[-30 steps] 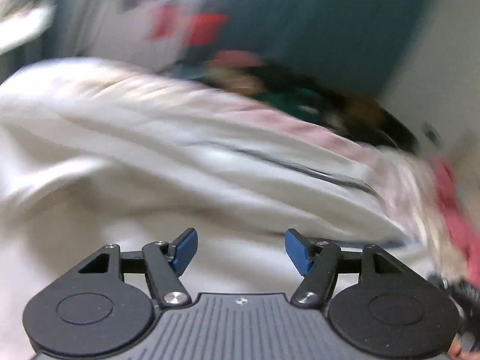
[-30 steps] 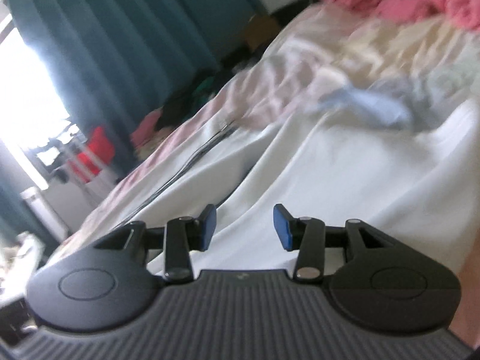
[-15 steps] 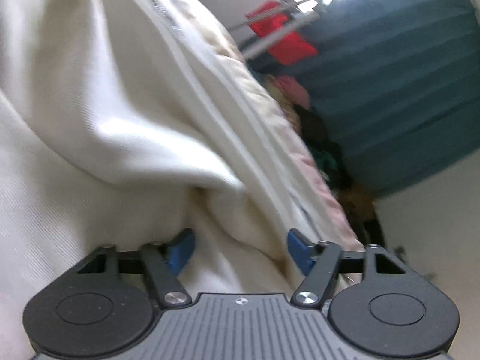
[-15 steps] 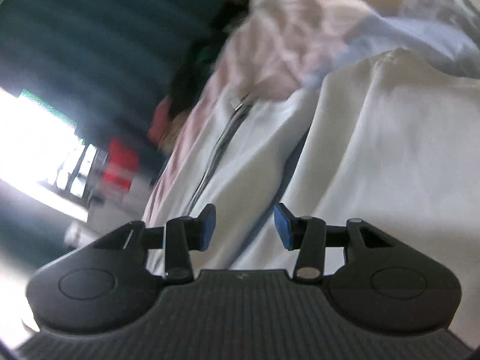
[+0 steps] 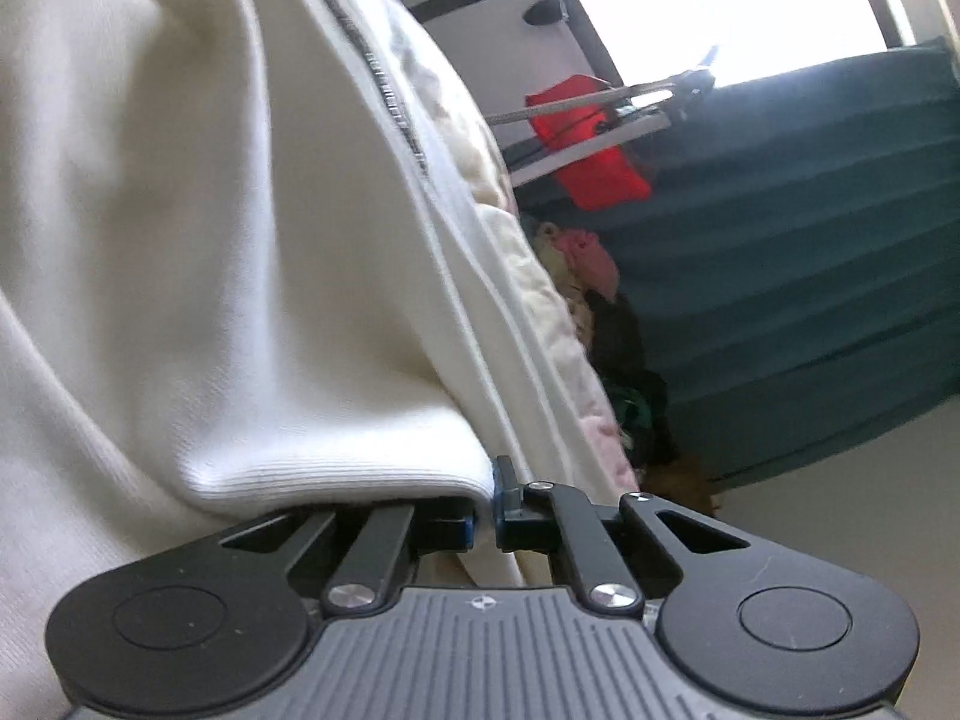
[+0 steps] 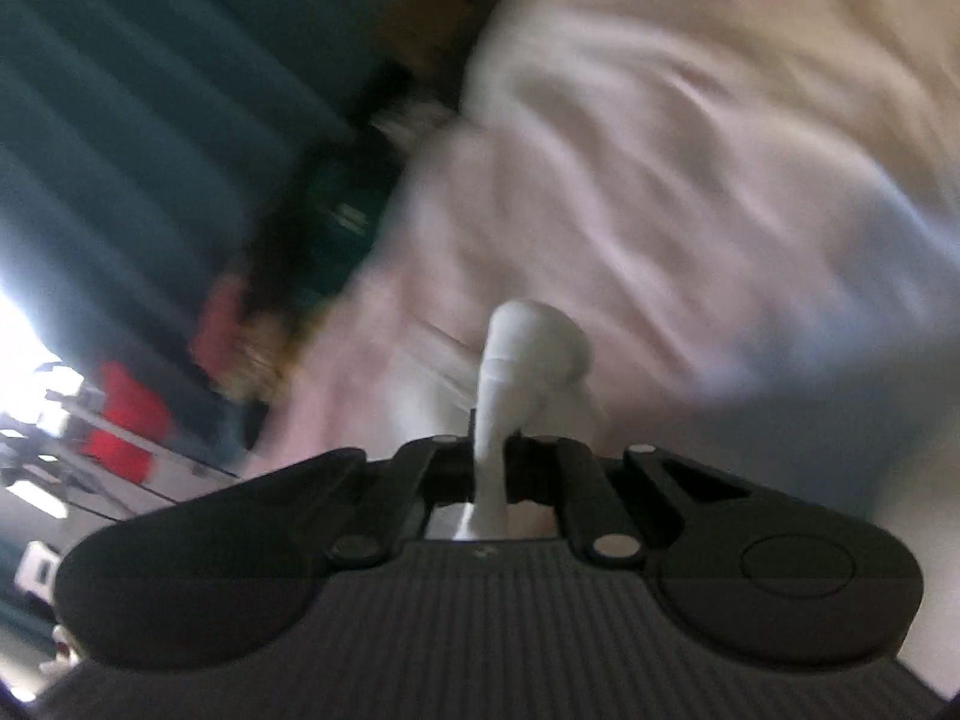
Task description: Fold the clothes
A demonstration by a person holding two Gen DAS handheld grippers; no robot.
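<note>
A cream-white zip-up garment (image 5: 198, 252) fills the left wrist view, its zipper (image 5: 384, 90) running up the middle. My left gripper (image 5: 485, 507) is shut on the garment's ribbed hem, which drapes over the left finger. In the blurred right wrist view, my right gripper (image 6: 489, 468) is shut on a bunched white fold of the same garment (image 6: 516, 360), which sticks up between the fingers.
A pale pink and cream bedspread (image 6: 690, 138) lies under the garment. Teal curtains (image 5: 780, 240), a drying rack with a red cloth (image 5: 588, 138) and a dark pile of clothes (image 5: 624, 360) stand beyond the bed edge.
Both grippers were open over the garment and have now closed on its fabric. Both views have tilted and moved in close to the cloth.
</note>
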